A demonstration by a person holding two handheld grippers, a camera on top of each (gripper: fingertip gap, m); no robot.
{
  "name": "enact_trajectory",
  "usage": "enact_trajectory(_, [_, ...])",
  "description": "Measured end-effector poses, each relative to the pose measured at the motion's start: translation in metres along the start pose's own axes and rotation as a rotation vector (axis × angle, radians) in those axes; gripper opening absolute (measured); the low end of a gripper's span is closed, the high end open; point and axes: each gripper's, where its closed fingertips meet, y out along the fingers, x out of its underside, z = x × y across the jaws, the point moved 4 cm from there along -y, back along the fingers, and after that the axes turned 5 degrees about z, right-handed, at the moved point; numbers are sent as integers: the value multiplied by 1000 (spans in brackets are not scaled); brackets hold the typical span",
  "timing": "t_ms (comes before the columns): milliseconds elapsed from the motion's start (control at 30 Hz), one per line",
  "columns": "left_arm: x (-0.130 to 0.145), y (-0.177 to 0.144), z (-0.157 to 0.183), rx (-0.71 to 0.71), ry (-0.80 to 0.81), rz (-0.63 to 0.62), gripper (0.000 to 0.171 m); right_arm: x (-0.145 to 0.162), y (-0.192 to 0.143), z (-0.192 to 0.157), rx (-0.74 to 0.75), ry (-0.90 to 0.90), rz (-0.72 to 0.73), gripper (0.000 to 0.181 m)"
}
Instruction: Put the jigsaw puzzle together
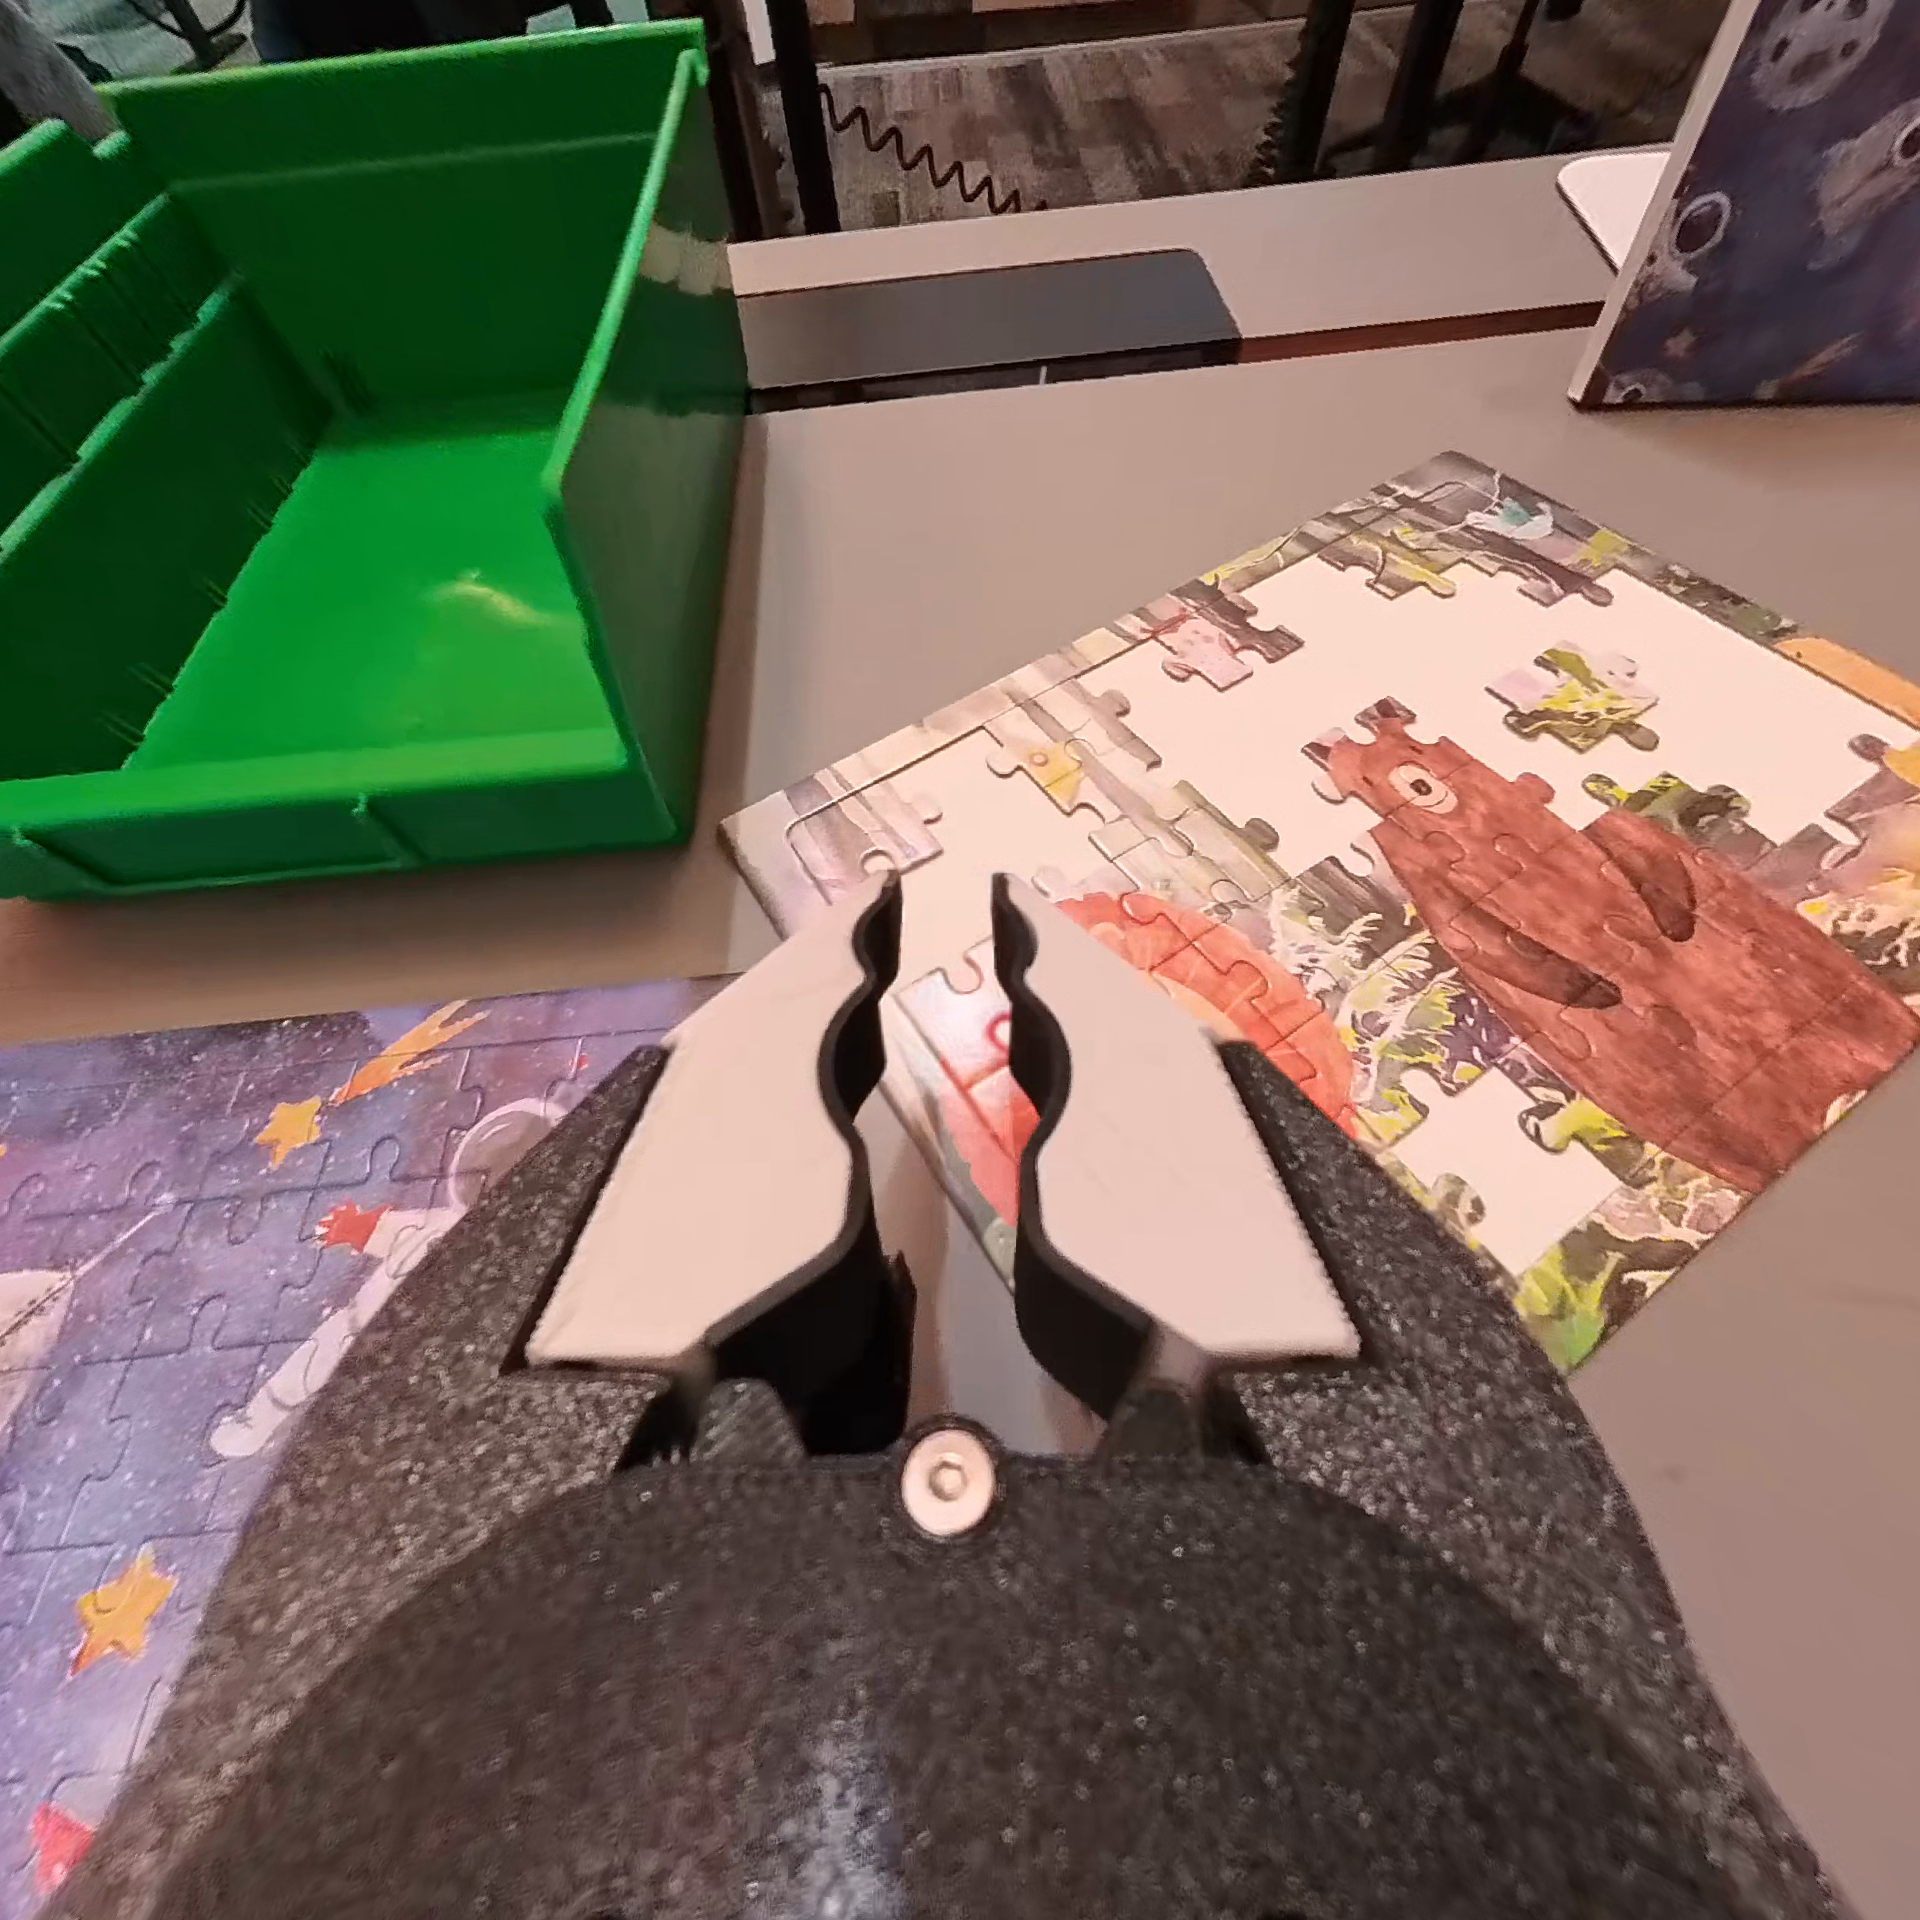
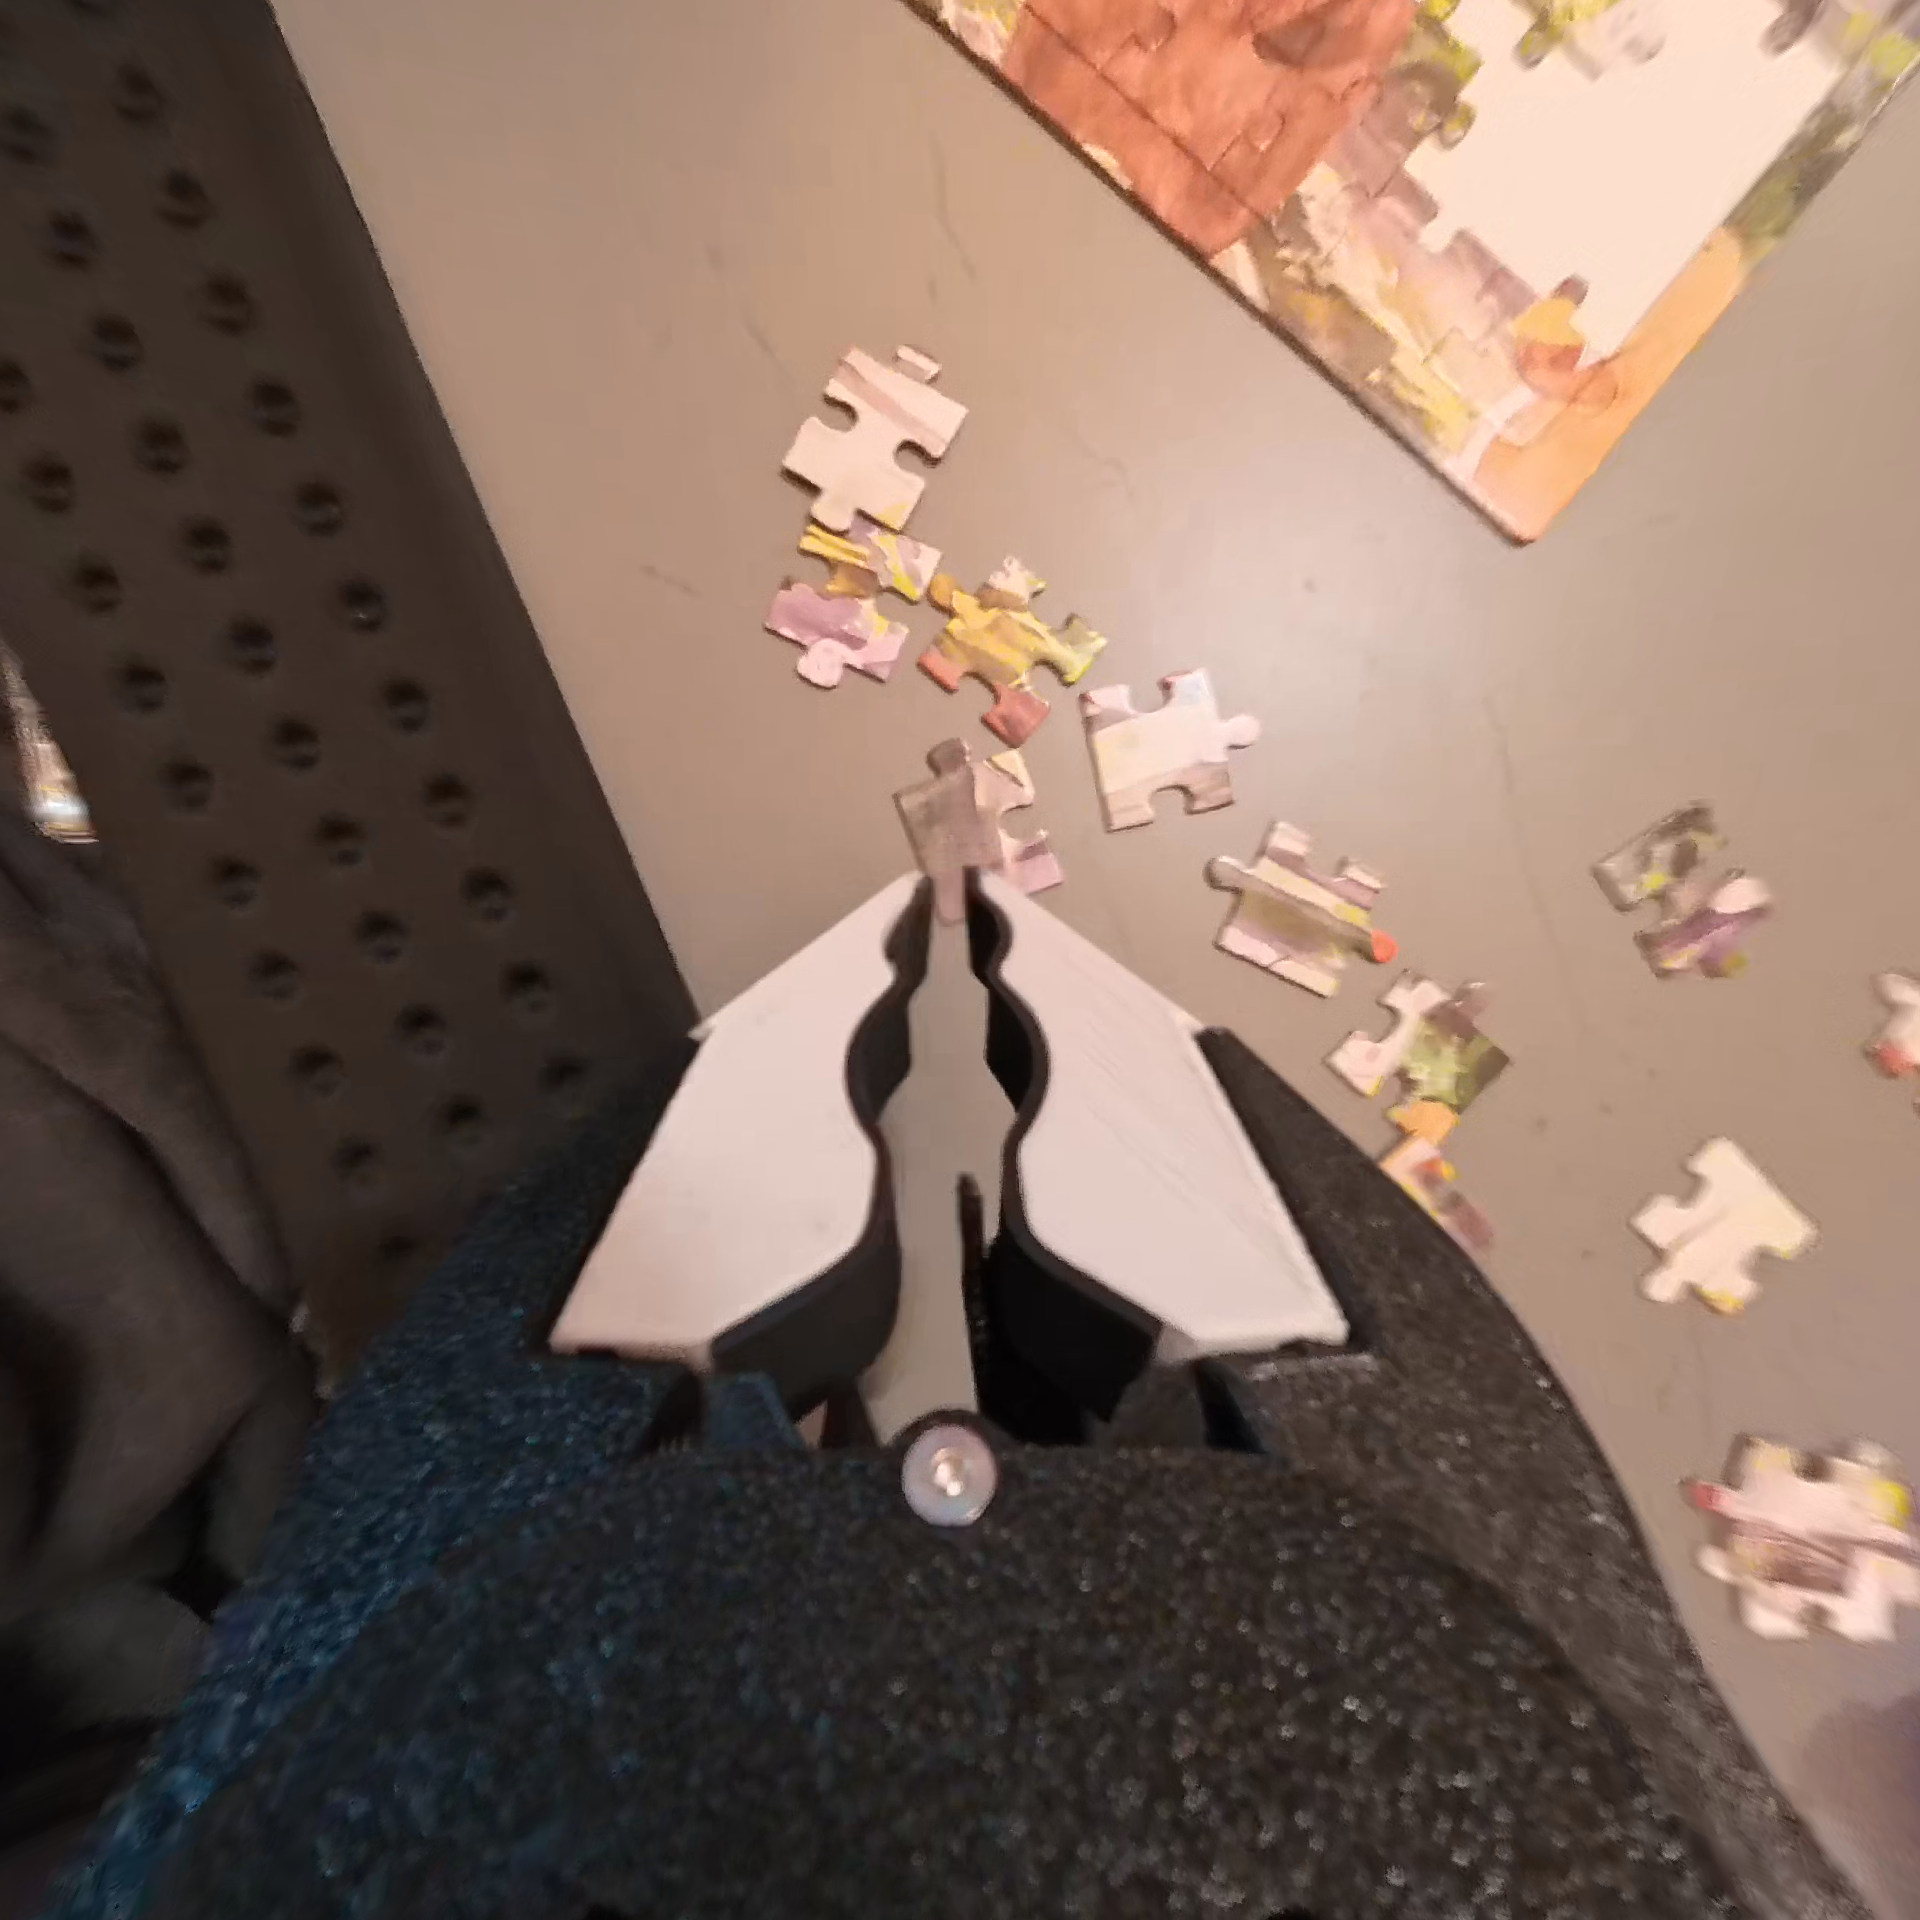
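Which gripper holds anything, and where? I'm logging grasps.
The right gripper pinches a small grey-backed cardboard jigsaw piece by its lower edge; the left gripper holds nothing.

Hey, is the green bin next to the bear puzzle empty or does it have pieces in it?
Empty, as far as shown. The green bin shows only bare floor in its near compartment; the far-left compartments are partly hidden.

Nothing legible here: no word, number or brand can be read in either view. On the bear puzzle point(image 1: 1507, 935), a white patch point(image 1: 935, 1039) shows between the fingers of the left gripper point(image 1: 945, 883). It carries a few red marks, but they are half hidden and too partial to tell if they are letters. Over on the right, the puzzle piece point(image 2: 940, 821) pinched in the right gripper point(image 2: 948, 899) turns a plain grey back to the camera.
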Motion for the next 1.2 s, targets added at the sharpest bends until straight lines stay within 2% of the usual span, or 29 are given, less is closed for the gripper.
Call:
enact_trajectory(67, [-2,0,5,14,20,10,17,3,6,-4,-58,41,7,25])
enact_trajectory(133, [-4,-1,9,27,38,24,17,1,15,-5,-42,-24,31,31])
enact_trajectory(233, [-7,-2,13,40,56,45,17,1,25,0,-34,-102,-1,31])
enact_trajectory(333, [-7,-2,14,46,57,47,17,-1,32,3,-106,-134,-22,30])
enact_trajectory(433, [-6,-2,14,48,53,46,17,9,40,7,-140,-185,-136,26])
enact_trajectory(467, [-6,-2,14,48,55,45,17,7,41,5,-168,-181,-131,20])
enact_trajectory(633, [-5,-1,17,53,78,35,17,6,41,7,-199,-185,-186,20])
enact_trajectory(767, [-6,-1,17,51,85,43,16,5,41,7,-196,-173,-174,19])
enact_trajectory(867, [-6,-2,16,51,72,46,17,2,39,8,-188,-136,-106,19])
enact_trajectory(933, [-6,-2,15,50,71,45,17,-11,33,11,-187,-94,-14,20])
enact_trajectory(1067, [-6,-1,16,47,78,41,17,-68,24,40,-91,27,216,20])
enact_trajectory(1200, [-5,-1,17,49,80,34,17,-138,51,69,-102,138,325,20])
